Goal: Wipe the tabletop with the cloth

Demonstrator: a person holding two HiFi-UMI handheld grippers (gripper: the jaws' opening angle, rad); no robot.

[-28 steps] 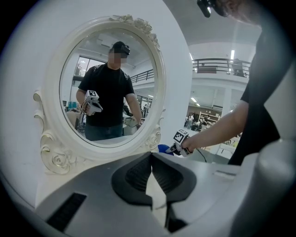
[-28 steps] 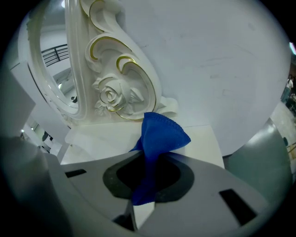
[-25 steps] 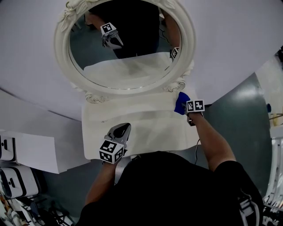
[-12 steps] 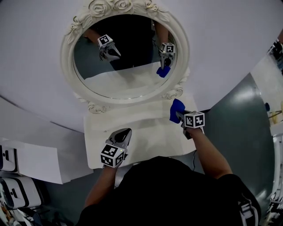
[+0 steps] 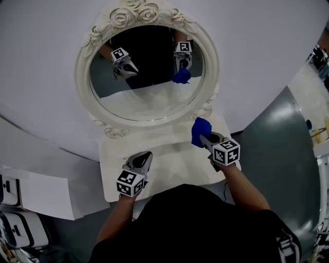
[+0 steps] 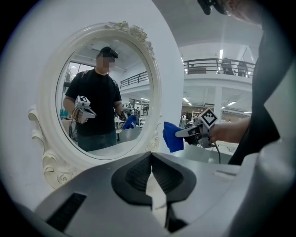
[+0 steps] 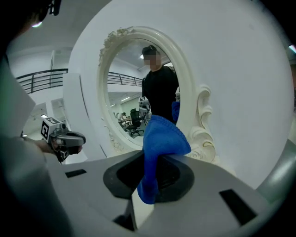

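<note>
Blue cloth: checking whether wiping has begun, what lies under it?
The white tabletop, near the mirror frame. The right gripper is shut on the cloth; the patch directly beneath is covered, so contact cannot be told.

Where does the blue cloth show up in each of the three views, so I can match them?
Head view: the blue cloth is right of centre, just below the oval mirror, clamped in the right gripper.
Left gripper view: the blue cloth is right of centre, beside the mirror's right edge.
Right gripper view: the blue cloth is dead centre, pinched between the jaws.
Shared landmark: the oval mirror.
</note>
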